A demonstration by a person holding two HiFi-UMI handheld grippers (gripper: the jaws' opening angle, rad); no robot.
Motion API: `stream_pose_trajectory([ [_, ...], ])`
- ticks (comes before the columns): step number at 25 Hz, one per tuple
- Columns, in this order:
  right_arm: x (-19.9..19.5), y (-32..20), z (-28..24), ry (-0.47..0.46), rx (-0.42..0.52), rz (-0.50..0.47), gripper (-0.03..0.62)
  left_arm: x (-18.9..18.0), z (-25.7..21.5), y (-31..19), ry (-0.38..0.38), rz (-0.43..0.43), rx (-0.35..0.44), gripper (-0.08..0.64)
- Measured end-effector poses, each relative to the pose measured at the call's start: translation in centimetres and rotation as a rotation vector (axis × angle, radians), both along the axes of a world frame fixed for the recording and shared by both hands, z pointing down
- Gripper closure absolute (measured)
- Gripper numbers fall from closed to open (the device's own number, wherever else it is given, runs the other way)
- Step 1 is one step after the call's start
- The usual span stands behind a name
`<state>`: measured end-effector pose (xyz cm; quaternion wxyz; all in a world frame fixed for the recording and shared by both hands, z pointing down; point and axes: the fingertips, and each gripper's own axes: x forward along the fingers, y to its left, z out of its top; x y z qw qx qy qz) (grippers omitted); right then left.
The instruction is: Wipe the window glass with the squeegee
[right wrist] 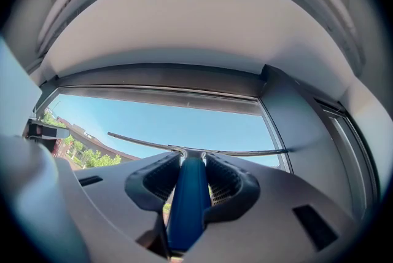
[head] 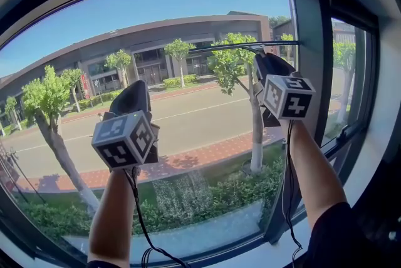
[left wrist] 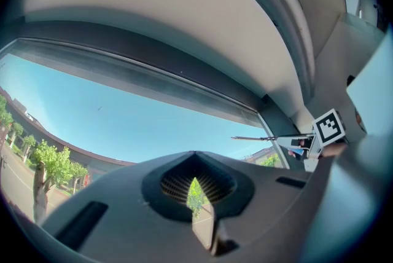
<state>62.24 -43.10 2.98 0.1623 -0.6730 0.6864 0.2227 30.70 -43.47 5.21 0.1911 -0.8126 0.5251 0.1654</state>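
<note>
Up near the mullion [head: 310, 72], right gripper [head: 260, 59] clamps squeegee [head: 250, 46]; left gripper [head: 135, 88], closed empty, faces wide glass [head: 188, 10].

My dark grey plastic left gripper [head: 136, 92] and right gripper [head: 268, 61] each carry a white cube [head: 123, 138] with black square markers. Thin black cables [head: 139, 216] run along both forearms [head: 113, 216].

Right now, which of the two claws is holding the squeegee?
The right claw: it is shut on the blue handle of the squeegee. The left claw is shut with nothing in it.
</note>
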Motion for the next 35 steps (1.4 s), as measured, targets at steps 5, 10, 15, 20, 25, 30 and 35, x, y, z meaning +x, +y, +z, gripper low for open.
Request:
stream_pose_trajectory([
  [5, 0.1, 0.0, 0.8, -0.002, -0.009, 0.004, 0.462, -0.1, 0.2, -0.2, 0.013, 0.012, -0.015, 0.558],
  [10, 0.3, 0.1, 1.9, -0.011, -0.024, 0.006, 0.462, -0.2, 0.7, 0.0, 0.009, 0.014, -0.018, 0.558],
  [15, 0.6, 0.1, 3.1, -0.018, -0.038, -0.003, 0.462, 0.1, 1.0, -0.1, 0.01, 0.019, -0.028, 0.558],
  [20, 0.6, 0.6, 4.2, -0.028, -0.046, -0.017, 0.462, 0.1, 1.8, 0.1, -0.004, 0.017, -0.025, 0.558],
  [25, 0.6, 0.5, 5.3, -0.025, -0.061, -0.018, 0.462, 0.1, 2.8, -0.2, 0.0, 0.015, -0.044, 0.558],
  [30, 0.7, 0.2, 6.6, -0.016, -0.077, -0.003, 0.462, 0.7, 3.9, -0.5, -0.009, 0.018, -0.054, 0.558],
  [35, 0.5, 0.2, 7.6, -0.012, -0.086, 0.003, 0.462, 0.4, 4.9, -0.9, -0.01, 0.016, -0.072, 0.558],
])
